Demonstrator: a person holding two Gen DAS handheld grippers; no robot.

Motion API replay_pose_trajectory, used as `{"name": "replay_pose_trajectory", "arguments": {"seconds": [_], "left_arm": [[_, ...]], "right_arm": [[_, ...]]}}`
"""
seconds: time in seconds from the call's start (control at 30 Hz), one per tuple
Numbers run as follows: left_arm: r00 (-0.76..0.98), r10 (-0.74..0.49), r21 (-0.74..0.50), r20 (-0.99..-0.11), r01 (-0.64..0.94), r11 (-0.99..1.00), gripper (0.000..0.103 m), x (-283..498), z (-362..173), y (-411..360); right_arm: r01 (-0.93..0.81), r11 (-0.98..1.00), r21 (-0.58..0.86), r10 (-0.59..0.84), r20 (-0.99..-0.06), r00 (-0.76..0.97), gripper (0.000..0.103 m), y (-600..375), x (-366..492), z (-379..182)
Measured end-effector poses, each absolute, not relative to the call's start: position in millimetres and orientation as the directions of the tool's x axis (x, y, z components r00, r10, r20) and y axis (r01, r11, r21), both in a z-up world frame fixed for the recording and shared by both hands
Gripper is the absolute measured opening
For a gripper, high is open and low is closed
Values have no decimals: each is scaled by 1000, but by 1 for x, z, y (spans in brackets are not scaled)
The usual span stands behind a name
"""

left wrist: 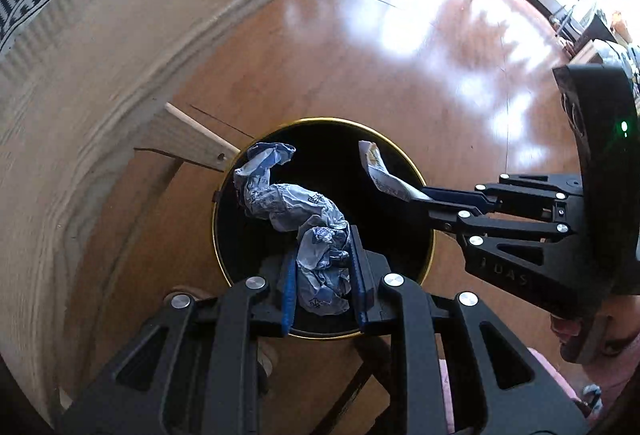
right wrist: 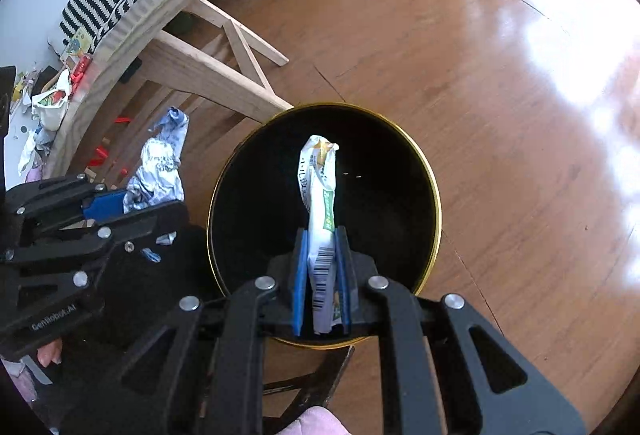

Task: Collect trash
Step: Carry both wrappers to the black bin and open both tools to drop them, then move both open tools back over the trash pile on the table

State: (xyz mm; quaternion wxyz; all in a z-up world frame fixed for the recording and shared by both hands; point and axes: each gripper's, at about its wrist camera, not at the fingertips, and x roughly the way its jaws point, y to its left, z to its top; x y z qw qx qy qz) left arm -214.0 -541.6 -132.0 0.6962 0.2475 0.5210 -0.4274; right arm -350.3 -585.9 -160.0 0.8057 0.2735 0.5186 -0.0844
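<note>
Two hand-held grippers hang nose-down over one round black bin (left wrist: 400, 171) with a gold rim. Left hand-held gripper (left wrist: 323, 275): blue pads clamped on a crumpled blue-and-white wrapper (left wrist: 288, 203), which trails out from the jaws across the bin's mouth toward the rim nearest the desk. Right hand-held gripper (right wrist: 322, 275): pads pressed tight together on a flattened white-and-green packet (right wrist: 320, 203) with a barcode; packet stands up out of the jaws over the dark middle of the bin. In the left wrist view the right tool comes in from the right edge, its packet tip inside the rim line; the two pieces of trash are apart. Bin stands on a wooden floor (right wrist: 500, 115), its rim just beside a pale wooden desk leg (right wrist: 208, 75). Desk edge (left wrist: 132, 47) curves close on the left. To the right and beyond, open glossy floor with sun glare.
</note>
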Motion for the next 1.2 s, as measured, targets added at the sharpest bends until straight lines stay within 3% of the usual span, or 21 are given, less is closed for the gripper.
{"name": "replay_pose_trajectory", "arguments": {"seconds": [0.23,0.27,0.3,0.33,0.37,0.6,0.7,0.8,0.9,1.0,1.13,1.2], "left_arm": [[79,-367,-134,-927,844,520,25,-208,-122,-528],[75,-376,-143,-924,841,522,41,-208,-122,-531],[70,-381,-154,-922,836,526,74,-207,-122,-530],[87,-382,-150,-920,823,548,89,-205,-122,-527],[111,-385,-139,-916,812,567,97,-203,-120,-525],[93,-492,-234,-866,794,561,97,-197,-94,-513],[132,-628,-337,-767,750,569,97,-186,-41,-485],[238,-663,-314,-709,736,600,97,-171,8,-451],[393,-616,-198,-683,712,674,97,-147,48,-394],[591,-455,-67,-666,560,825,97,-117,66,-296],[686,-176,39,-706,286,957,97,-78,56,-169],[669,-107,34,-735,194,980,97,-67,48,-122]], "right_arm": [[401,853,333,140,-888,439,14,-584,-353,-158],[388,862,326,141,-890,435,18,-584,-352,-159],[373,873,313,143,-897,418,28,-583,-349,-161],[357,890,285,135,-910,391,66,-581,-346,-163],[333,910,248,114,-921,373,86,-579,-345,-164],[317,934,165,25,-915,402,86,-585,-356,-158],[387,918,81,-105,-894,435,89,-593,-360,-144],[500,865,-36,-290,-849,442,94,-600,-353,-118],[525,842,-120,-414,-769,487,96,-587,-336,-81],[454,885,-100,-386,-703,598,96,-561,-311,-44],[205,978,-28,-173,-655,736,96,-508,-271,-12],[92,996,10,-63,-652,756,96,-477,-246,3]]}}
